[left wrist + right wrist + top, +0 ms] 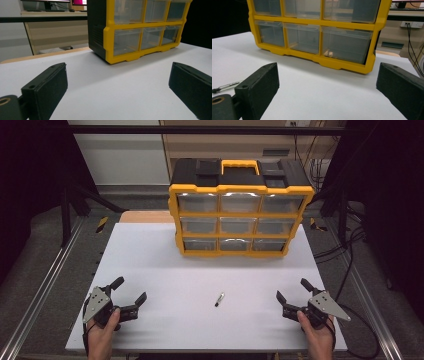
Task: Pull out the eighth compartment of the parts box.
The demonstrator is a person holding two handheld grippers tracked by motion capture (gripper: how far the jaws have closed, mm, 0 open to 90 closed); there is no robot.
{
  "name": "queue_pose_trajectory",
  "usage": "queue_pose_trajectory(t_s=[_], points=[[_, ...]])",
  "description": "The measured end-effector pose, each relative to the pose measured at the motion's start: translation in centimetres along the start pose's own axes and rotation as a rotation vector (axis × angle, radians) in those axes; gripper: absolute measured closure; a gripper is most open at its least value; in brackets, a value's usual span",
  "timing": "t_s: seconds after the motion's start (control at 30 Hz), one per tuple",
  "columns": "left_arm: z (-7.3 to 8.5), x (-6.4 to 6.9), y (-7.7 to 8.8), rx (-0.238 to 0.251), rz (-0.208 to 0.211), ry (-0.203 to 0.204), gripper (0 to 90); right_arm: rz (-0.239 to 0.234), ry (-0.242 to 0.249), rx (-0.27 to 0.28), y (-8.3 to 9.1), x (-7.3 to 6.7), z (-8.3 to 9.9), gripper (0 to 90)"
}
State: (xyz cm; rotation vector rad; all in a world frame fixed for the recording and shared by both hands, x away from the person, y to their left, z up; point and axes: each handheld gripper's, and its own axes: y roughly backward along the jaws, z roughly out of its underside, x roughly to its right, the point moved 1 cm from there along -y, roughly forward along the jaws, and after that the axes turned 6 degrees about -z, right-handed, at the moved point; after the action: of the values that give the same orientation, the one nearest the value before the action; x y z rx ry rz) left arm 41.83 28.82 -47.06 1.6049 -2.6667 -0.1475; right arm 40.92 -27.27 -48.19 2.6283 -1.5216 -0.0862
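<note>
On the white table (150, 255), a small pen (219, 299) was seen lying between the left gripper (131, 291) and right gripper (291, 289), both held with jaws wide apart, nothing gripped; the yellow drawer cabinet (240, 210) stood beyond.

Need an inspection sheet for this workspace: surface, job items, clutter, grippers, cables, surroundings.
Surface: white table, flat, bare in front.
Job's things: small pen-like item lies loose near the front edge, between the grippers; yellow-black drawer organizer upright at the back, nine clear drawers all closed.
Clutter: nothing seen.
Grippers: left gripper open, empty; right gripper open, empty; both low over the table.
Cables: loose cables on the floor at right.
Surroundings: metal rails, dark frame, beige wall.
</note>
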Motion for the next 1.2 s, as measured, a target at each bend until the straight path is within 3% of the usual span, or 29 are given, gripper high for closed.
queue_pose_trajectory(t_s=[0.47,0.63,0.77,0.8,0.87,1.2], points=[[0.2,0.2,-0.2,-0.01,0.013,-0.006,2.0,0.082,0.023,-0.076,-1.2,-0.4,-0.4,6.0],[0.2,0.0,-0.2,-0.01,0.006,-0.001,2.0,0.107,0.144,-0.157,-3.3,-1.0,-1.9,7.4],[0.3,0.1,-0.3,-0.016,0.009,-0.002,2.0,0.089,0.177,-0.183,-4.7,-1.1,-3.1,7.2],[0.3,0.1,-0.3,-0.018,0.01,-0.002,2.0,0.088,0.212,-0.207,-5.5,-1.0,-3.8,8.2],[0.3,0.1,-0.3,-0.02,0.01,-0.005,2.0,0.08,0.233,-0.227,-6.4,-0.8,-4.3,9.1],[0.3,-0.1,-0.2,-0.021,0.001,-0.006,2.0,0.1,0.371,-0.309,-10.1,-0.4,-4.7,11.9]])
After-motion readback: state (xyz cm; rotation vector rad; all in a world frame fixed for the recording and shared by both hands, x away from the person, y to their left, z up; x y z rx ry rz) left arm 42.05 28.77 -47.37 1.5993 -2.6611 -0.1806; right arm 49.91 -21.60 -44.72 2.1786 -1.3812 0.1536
